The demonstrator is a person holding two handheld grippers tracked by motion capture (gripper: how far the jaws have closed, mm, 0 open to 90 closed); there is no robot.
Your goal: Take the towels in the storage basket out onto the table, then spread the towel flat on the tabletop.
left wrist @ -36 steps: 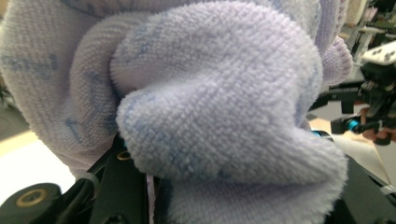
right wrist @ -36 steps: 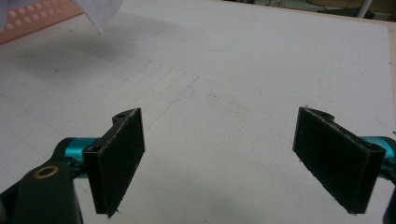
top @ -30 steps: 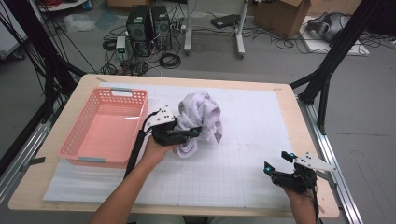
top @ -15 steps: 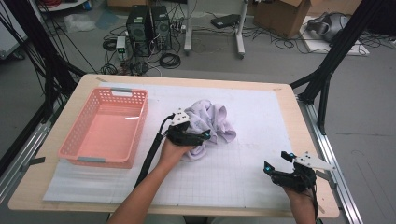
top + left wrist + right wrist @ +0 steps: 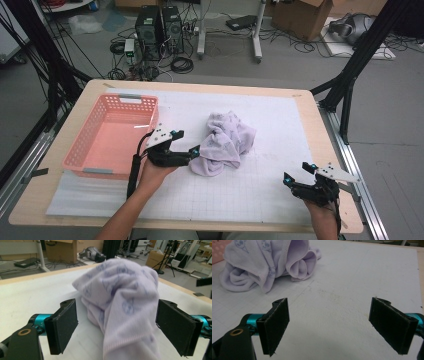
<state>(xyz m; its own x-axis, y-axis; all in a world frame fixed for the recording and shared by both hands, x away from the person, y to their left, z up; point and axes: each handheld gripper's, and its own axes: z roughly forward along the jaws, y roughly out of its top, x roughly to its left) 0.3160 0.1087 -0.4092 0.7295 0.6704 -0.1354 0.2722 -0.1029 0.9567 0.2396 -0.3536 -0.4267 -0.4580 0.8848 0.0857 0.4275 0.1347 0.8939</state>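
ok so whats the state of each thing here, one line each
towel: crumpled in a heap on the table mat, not gripped
basket: upright, empty, left of the towel
left tongs: jaws have just been opening, now wide open with the towel's edge between them, pads off the cloth
right tongs: open, nothing between them, apart from the towel
table mat: flat, white

Towel (image 5: pixel 224 143) heap beside pink basket (image 5: pixel 112 137)

No legible text — none anywhere

Wooden table (image 5: pixel 320 107): white mat (image 5: pixel 280 125), pink basket (image 5: pixel 87 150), lilac cloth (image 5: pixel 225 142).
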